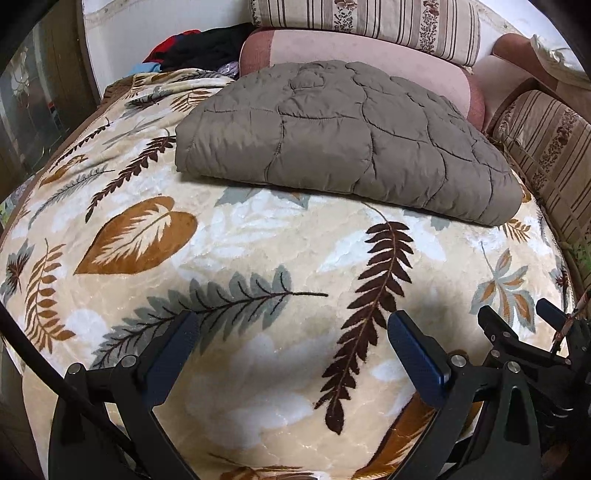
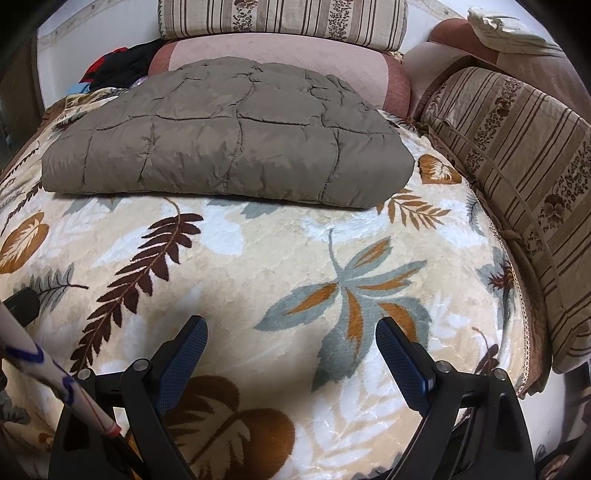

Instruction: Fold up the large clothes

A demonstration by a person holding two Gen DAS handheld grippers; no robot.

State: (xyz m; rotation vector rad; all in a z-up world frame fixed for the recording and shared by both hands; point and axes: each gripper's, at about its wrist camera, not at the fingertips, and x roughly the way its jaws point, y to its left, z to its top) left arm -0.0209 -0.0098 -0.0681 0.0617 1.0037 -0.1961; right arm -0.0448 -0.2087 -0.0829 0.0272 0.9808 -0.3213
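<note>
A grey-brown quilted padded garment (image 1: 332, 140) lies folded into a thick flat bundle at the far side of a cream leaf-patterned blanket (image 1: 258, 251). It also shows in the right wrist view (image 2: 221, 136) on the same blanket (image 2: 258, 258). My left gripper (image 1: 293, 321) is open and empty, well short of the garment, above the blanket. My right gripper (image 2: 291, 328) is open and empty too, likewise above the blanket near its front. The right gripper also shows at the lower right of the left wrist view (image 1: 517, 314).
Striped floral cushions (image 2: 517, 177) line the right side and the back (image 1: 369, 26). A pink bolster (image 1: 369, 62) lies behind the garment. A pile of dark and red clothes (image 1: 199, 48) sits at the back left. A white wall is behind.
</note>
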